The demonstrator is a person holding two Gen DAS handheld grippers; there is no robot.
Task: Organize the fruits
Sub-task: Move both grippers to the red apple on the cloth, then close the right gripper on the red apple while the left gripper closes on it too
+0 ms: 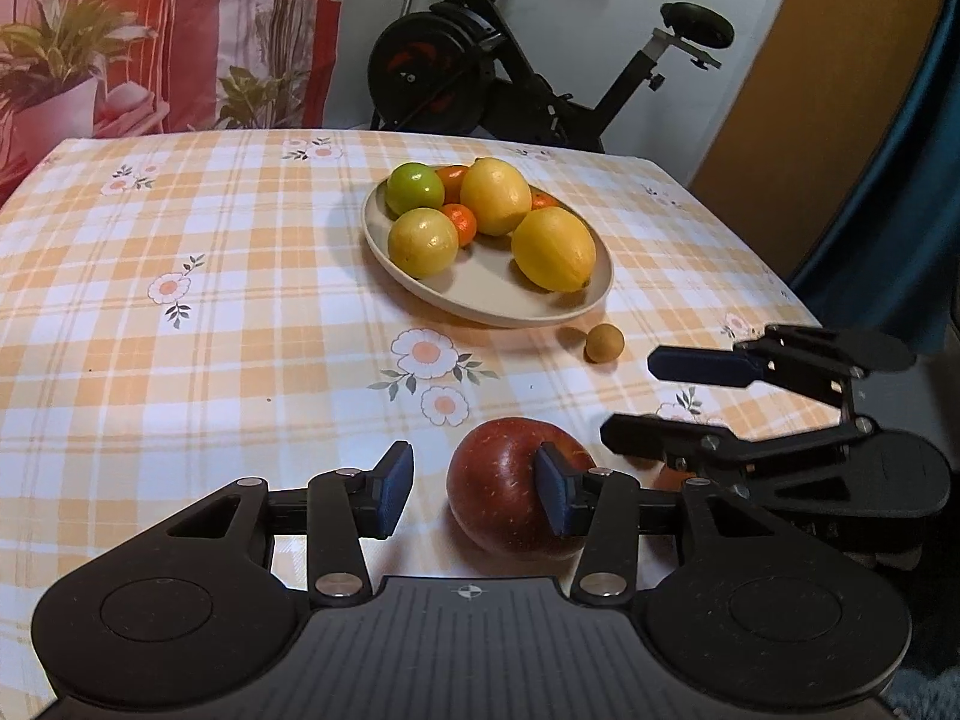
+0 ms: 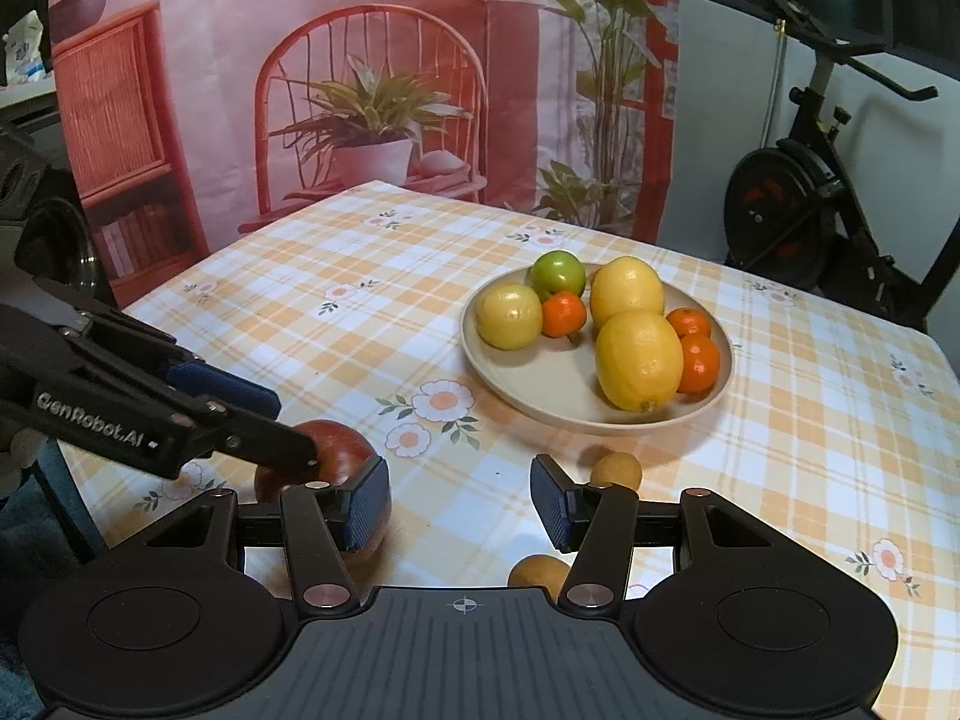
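Observation:
A red apple (image 1: 504, 504) lies on the checked tablecloth near the front edge. My left gripper (image 1: 474, 495) stands open over it: the right pad (image 1: 555, 498) is against the apple's top, while the left pad (image 1: 396, 492) is clear of it. In the right wrist view the left gripper (image 2: 294, 429) reaches in from the left above the apple (image 2: 345, 450). My right gripper (image 2: 462, 507) is open with nothing between its fingers. A beige plate (image 1: 480, 306) holds three yellow lemons, a green apple (image 1: 414, 187) and small mandarins.
A small brown round fruit (image 2: 615, 468) lies on the cloth just in front of the plate (image 2: 540, 402), and another (image 2: 537, 573) sits close under my right gripper. The right gripper (image 1: 636, 399) is just right of the apple. An exercise bike (image 1: 480, 60) stands behind the table.

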